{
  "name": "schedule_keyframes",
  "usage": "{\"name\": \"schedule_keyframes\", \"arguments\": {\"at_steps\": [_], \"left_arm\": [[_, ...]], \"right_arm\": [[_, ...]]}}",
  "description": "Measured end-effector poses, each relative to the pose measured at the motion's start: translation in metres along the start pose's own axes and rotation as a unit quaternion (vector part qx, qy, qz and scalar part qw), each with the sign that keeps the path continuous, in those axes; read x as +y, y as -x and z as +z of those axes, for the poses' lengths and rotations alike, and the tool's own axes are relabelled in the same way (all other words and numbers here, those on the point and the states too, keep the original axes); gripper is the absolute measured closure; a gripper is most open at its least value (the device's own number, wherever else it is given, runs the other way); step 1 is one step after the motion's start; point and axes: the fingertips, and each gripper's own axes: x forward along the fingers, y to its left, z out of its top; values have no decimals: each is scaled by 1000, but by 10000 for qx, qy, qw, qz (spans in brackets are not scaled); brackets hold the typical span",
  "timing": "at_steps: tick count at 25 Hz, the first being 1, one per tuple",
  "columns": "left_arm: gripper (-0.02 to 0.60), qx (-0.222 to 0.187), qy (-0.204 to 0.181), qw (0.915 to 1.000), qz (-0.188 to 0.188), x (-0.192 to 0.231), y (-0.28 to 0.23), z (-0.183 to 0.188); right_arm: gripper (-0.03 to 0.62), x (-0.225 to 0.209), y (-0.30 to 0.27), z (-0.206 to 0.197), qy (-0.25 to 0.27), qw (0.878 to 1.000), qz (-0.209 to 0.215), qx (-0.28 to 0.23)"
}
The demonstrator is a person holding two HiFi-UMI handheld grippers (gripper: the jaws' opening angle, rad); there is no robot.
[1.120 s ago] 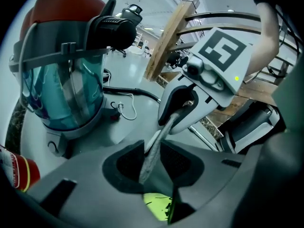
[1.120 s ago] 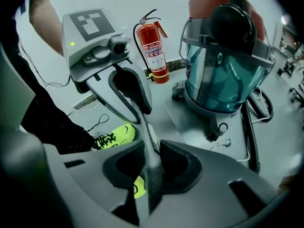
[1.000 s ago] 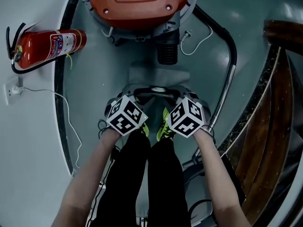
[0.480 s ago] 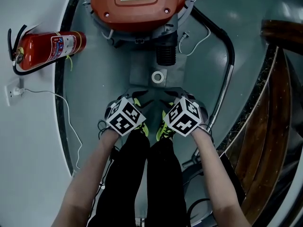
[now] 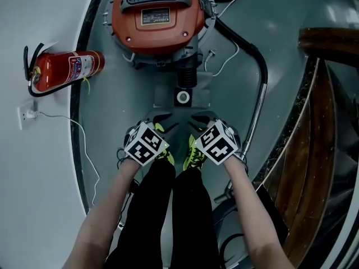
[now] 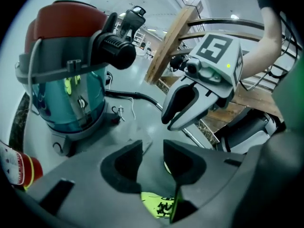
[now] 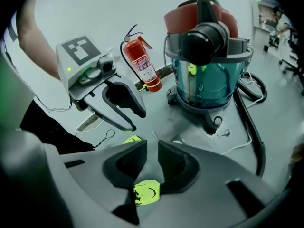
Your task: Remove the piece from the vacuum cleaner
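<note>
Left tool: released, jaws standing apart with nothing between them; only the floor and a shoe show through the gap. Right tool: jaws closing to a narrow gap, nothing between them, pads pressing on nothing. Both tools hang low, side by side, above the person's two shoes with yellow-green laces.

Items counted:
- One vacuum cleaner, red lid over a teal see-through drum, standing on the floor ahead of the tools.
- One small round piece with a pale ring, lying on the floor just before the vacuum's ribbed black inlet, between vacuum and tools, touched by neither.
- One black hose curving off to the right.
- One red fire extinguisher, lying to the left.
</note>
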Motion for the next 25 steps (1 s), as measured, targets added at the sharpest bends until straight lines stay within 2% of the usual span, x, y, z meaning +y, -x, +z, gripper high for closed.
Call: {"name": "schedule_keyframes", "arguments": {"at_steps": [3, 5, 9, 13, 19, 25], "left_arm": [[443, -75, 82, 9999, 125, 0, 15, 16], [480, -134, 114, 9997, 179, -1, 25, 29], [526, -178, 97, 9998, 77, -15, 46, 46], [552, -298, 63, 9995, 92, -27, 73, 60], [572, -349, 610, 9975, 109, -36, 111, 79], [572, -237, 768, 9966, 150, -51, 148, 92]], "right_arm": [[521, 3, 19, 11, -184, 9997, -2, -139], [527, 4, 31, 16, -212, 9996, -21, -206], [539, 12, 57, 26, -311, 9991, -92, -281], [551, 21, 85, 42, -563, 9967, -152, -562], [559, 32, 123, 61, -808, 9938, -192, -738], [559, 51, 158, 73, -941, 9929, -138, -717]]}}
